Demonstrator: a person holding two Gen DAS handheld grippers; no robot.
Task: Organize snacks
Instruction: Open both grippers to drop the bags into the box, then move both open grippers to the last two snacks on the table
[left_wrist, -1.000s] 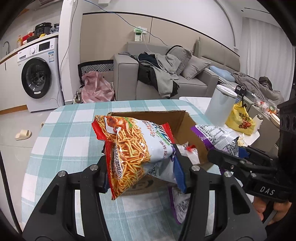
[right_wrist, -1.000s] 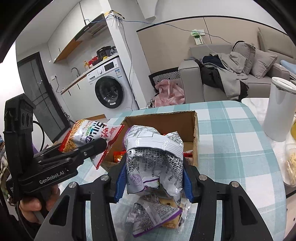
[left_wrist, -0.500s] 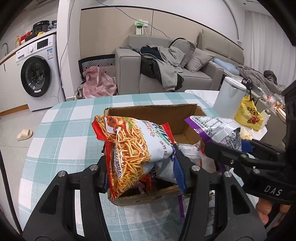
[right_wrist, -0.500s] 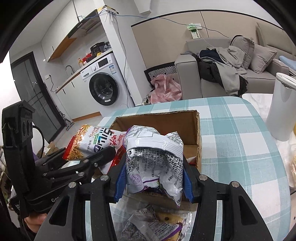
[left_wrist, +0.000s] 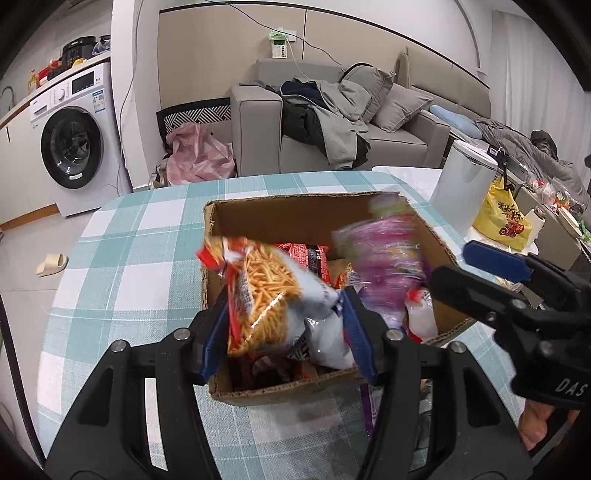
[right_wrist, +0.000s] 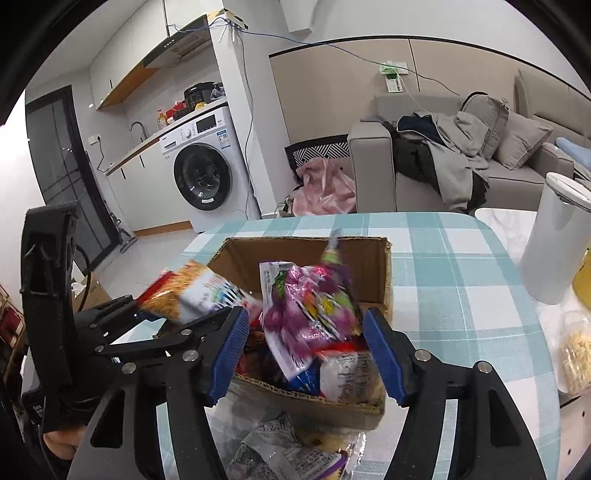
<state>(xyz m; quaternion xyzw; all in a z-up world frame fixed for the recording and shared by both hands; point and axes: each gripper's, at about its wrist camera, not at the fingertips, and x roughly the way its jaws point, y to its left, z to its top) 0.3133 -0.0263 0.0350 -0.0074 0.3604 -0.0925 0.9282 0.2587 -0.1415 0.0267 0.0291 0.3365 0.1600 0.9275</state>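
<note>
Now the table (left_wrist: 122, 258), covered in a teal-and-white check cloth, is carrying an open cardboard box (left_wrist: 295, 218) near its far edge, and the box is holding a heap of snack packets. Over the box's near-left corner the left gripper (left_wrist: 284, 332) is hanging with its fingers parted around an orange bag (left_wrist: 269, 291) of stick snacks; whether they are pinching it, I cannot tell. Over the box's near-right side the right gripper (right_wrist: 306, 350) is standing wide apart, with a blurred purple bag (right_wrist: 314, 306) lying loose between its fingers, above the heap. Another packet (right_wrist: 280, 450) is lying on the cloth just before the box.
</note>
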